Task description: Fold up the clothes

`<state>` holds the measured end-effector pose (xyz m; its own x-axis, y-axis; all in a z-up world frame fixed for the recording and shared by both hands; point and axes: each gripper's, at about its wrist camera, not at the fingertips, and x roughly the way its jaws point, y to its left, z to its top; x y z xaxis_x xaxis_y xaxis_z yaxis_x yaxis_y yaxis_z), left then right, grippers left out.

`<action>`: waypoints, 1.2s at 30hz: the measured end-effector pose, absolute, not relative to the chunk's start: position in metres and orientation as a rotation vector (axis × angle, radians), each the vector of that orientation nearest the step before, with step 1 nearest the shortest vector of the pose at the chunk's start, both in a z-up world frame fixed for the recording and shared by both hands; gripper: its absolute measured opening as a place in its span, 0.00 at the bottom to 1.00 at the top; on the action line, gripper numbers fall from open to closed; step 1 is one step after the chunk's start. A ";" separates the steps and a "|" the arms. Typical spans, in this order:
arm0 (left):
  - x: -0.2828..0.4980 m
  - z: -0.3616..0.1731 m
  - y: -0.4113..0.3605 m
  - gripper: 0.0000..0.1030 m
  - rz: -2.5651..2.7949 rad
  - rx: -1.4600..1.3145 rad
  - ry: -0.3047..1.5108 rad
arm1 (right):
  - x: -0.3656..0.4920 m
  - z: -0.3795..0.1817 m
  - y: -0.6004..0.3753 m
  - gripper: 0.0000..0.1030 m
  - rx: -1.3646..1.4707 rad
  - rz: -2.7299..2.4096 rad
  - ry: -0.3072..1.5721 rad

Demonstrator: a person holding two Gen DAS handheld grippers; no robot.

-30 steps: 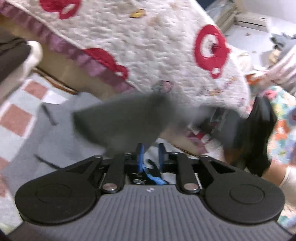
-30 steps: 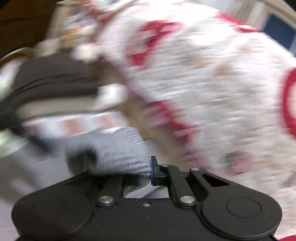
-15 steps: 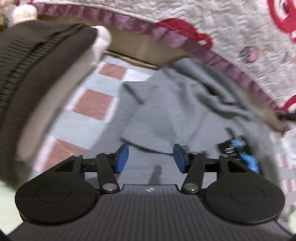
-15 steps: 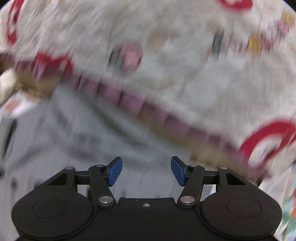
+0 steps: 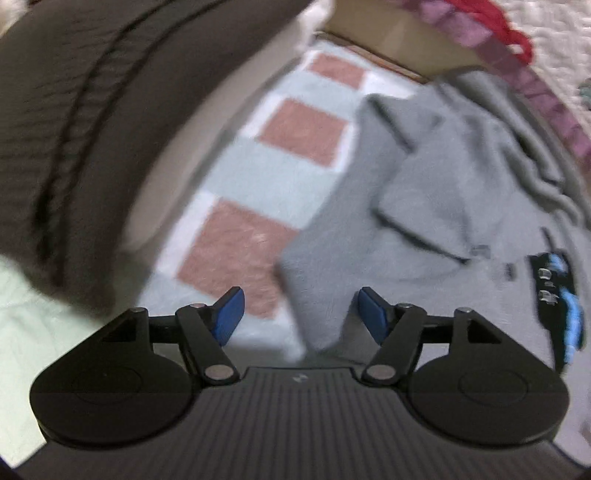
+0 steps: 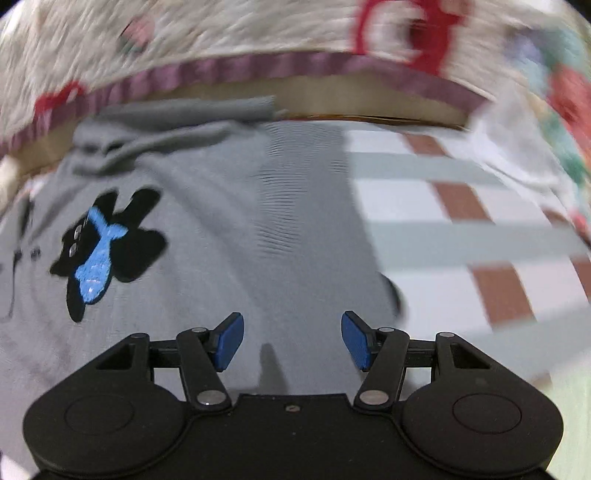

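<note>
Both tools are hanging with jaws apart and nothing between them: the left tool [image 5: 297, 315] has just been opening over the near edge of the grey sweatshirt [image 5: 436, 206], while the right tool [image 6: 291, 339] is hovering over its ribbed middle. That garment is lying spread on a checked rug [image 5: 303, 129] of pink, white and pale green squares, its far edge at 12 o'clock touching the quilted bedspread [image 6: 221, 33]. A fold seems freshly released, so the next move likely calls for gripping another edge. Soft fleecy knit, an embroidered black cat patch [image 6: 107, 251] holding a blue fish; a brown ribbed knit sleeve [image 5: 92, 110] at 10 o'clock
</note>
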<state>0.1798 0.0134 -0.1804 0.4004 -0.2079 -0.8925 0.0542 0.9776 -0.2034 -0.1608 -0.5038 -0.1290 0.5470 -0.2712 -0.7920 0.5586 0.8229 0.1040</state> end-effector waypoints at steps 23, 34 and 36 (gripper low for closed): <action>0.139 -0.157 0.034 0.44 -0.438 -0.184 1.381 | -0.275 -0.173 -0.509 0.53 1.045 -0.599 0.661; 0.135 -0.197 0.026 0.70 -0.384 -0.379 1.542 | -0.267 -0.180 -0.506 0.35 1.080 -0.648 0.490; 0.132 -0.193 0.021 0.58 -0.453 -0.368 1.525 | -0.273 -0.162 -0.498 0.09 0.936 -0.609 0.391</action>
<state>0.1323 0.0206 -0.1931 -0.0077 -0.5002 -0.8659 0.0535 0.8645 -0.4998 -0.2731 -0.4980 -0.1624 0.7671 -0.3136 -0.5596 0.6393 0.4459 0.6265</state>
